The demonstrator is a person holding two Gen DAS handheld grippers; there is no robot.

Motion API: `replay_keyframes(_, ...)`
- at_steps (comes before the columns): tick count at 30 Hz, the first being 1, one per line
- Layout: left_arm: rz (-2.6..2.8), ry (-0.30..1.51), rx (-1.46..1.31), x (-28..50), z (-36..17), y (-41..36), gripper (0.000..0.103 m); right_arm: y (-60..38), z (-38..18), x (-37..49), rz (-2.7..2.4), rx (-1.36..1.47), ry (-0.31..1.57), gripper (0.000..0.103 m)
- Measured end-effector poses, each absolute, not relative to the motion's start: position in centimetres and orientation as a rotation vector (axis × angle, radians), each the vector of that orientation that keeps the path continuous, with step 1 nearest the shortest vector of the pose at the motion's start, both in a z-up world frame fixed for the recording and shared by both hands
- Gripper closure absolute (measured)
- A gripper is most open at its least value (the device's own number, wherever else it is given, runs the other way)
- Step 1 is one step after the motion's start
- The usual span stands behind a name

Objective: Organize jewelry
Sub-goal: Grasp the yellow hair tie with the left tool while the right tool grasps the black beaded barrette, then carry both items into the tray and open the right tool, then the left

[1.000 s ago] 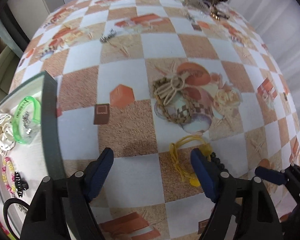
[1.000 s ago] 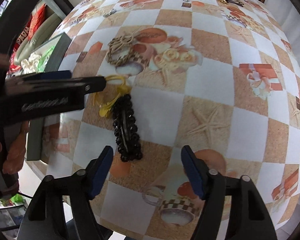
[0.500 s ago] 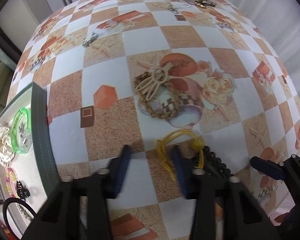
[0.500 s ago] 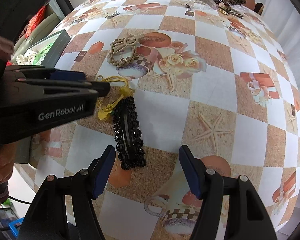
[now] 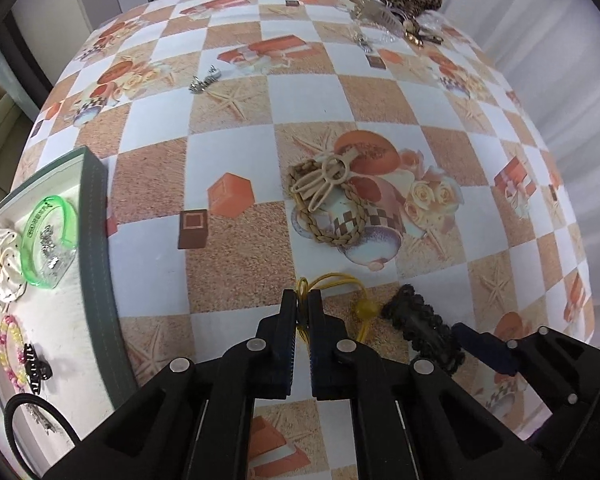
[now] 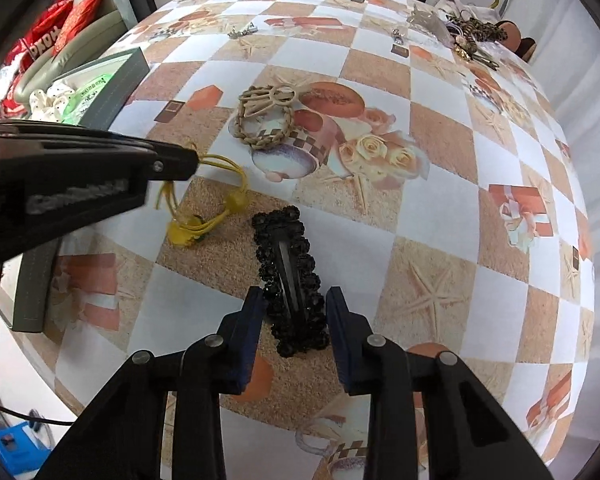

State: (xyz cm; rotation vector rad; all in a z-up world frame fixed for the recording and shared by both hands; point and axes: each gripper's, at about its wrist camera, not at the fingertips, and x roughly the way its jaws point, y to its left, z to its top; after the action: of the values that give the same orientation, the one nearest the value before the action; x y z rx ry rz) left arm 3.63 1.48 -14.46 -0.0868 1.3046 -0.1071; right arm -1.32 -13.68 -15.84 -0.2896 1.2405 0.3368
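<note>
My left gripper [image 5: 303,305] is shut on the yellow cord bracelet [image 5: 340,284], pinching its loop; in the right wrist view the bracelet [image 6: 204,216] hangs partly lifted from its tips [image 6: 194,160]. My right gripper [image 6: 296,312] is narrowed around the near end of the black beaded hair clip [image 6: 288,272], jaws at its sides; I cannot tell if they touch. The clip also shows in the left wrist view [image 5: 424,328]. The grey jewelry tray [image 5: 96,264] at the left holds a green bangle [image 5: 48,240], a white scrunchie [image 5: 0,260] and a bead bracelet [image 5: 10,344].
A woven straw bracelet with a beige clip [image 5: 328,200] lies mid-table. Small silver earrings [image 5: 204,80] lie further back. A pile of jewelry [image 5: 400,12] sits at the far right corner. A black hair tie [image 5: 32,420] lies at the tray's near end.
My left gripper closed on the yellow bracelet and began lifting it. My right gripper moved forward and narrowed around the black hair clip.
</note>
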Motion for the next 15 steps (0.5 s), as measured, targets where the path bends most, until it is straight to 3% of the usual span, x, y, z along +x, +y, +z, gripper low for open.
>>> replay_keyframes(15, -0.063, 1.188, -0.191, 1.1, -9.5, 5.3, 0.093, -16.6, -11.9, 1.3, 0.349, -0.034, 1.293, 0.073)
